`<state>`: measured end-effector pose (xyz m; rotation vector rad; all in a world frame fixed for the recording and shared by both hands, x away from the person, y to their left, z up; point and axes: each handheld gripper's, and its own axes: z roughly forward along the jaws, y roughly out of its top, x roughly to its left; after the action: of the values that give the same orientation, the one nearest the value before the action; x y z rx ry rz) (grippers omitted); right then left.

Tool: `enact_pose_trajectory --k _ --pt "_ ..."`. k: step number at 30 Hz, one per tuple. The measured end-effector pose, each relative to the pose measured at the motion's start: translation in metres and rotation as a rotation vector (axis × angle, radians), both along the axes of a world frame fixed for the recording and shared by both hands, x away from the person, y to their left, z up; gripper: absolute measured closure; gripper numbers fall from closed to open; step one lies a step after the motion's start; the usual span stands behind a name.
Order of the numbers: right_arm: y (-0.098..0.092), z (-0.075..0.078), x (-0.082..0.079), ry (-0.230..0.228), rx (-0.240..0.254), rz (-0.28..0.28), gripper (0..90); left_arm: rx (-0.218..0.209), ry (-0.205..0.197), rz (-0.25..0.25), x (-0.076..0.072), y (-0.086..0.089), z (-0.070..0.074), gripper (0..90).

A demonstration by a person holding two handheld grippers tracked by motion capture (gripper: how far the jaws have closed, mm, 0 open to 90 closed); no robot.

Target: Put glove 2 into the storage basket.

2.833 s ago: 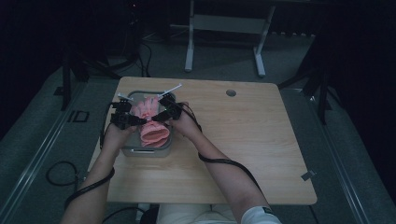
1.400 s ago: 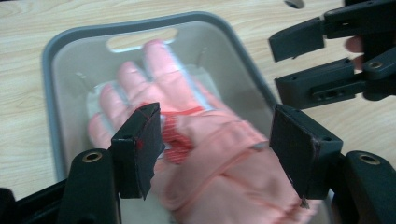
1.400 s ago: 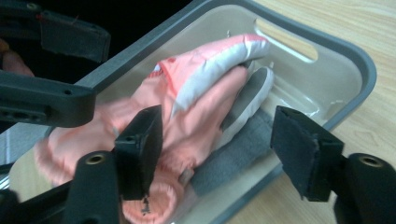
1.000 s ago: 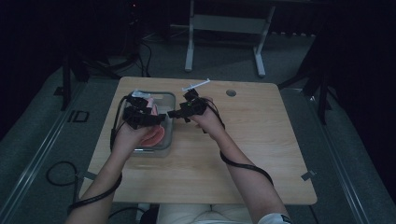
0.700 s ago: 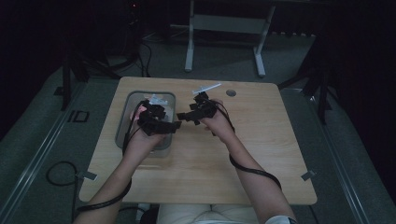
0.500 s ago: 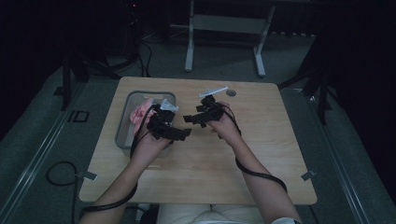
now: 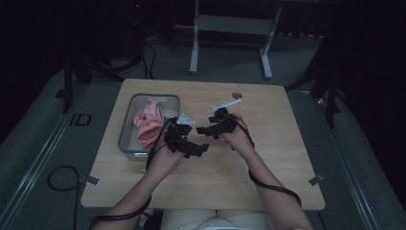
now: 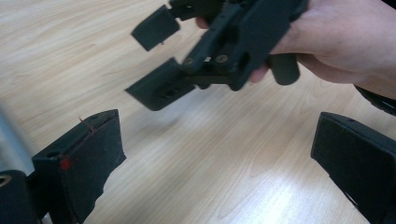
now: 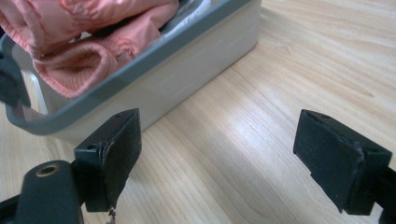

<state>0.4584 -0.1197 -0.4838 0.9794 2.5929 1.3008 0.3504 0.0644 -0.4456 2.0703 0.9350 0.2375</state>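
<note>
We see a dark room with a grey floor and a light wooden table [image 7: 249, 167] in the middle. Behind the table stands a metal frame [image 7: 230, 33] on two legs. On the left part of the table there is a grey bin [image 7: 125, 139] with a thick rim. Inside it lies a pink cloth [image 7: 147, 123], folded and bunched, and it rises a little above the rim; in the right gripper view the pink cloth [image 9: 84, 32] has some white material beside it in the bin [image 9: 154, 88].

We hold the left gripper [image 7: 194, 148] just to the right of the bin, over the bare wood. Its jaws have just been opening and now stand wide, with nothing between them. The right gripper [image 7: 207, 130] is near it, and the two tips point toward each other. Its jaws also opened more and stand wide, with only the table between them. A small round disc [image 7: 236, 95] lies near the far edge of the table.
</note>
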Motion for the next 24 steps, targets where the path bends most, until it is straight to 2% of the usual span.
enact_pose_trajectory --k 6,7,14,19,24 --pt "-0.007 -0.011 -0.003 -0.002 -0.013 -0.007 15.5 0.021 0.002 -0.052 -0.007 -0.015 -0.013 2.0" --pt "-0.010 -0.016 -0.004 0.000 -0.013 -0.005 15.7 0.032 0.007 -0.065 -0.008 -0.019 -0.019 2.0" --pt "-0.017 -0.029 -0.007 0.004 -0.023 -0.009 15.8 0.027 0.008 -0.086 -0.012 -0.029 -0.038 2.0" --pt "-0.021 -0.039 -0.009 0.017 -0.030 -0.018 15.7 0.066 0.003 -0.111 -0.016 -0.038 -0.051 1.9" --pt "-0.025 -0.047 -0.011 0.016 -0.022 -0.016 15.7 0.056 0.009 -0.116 -0.018 -0.041 -0.062 2.0"
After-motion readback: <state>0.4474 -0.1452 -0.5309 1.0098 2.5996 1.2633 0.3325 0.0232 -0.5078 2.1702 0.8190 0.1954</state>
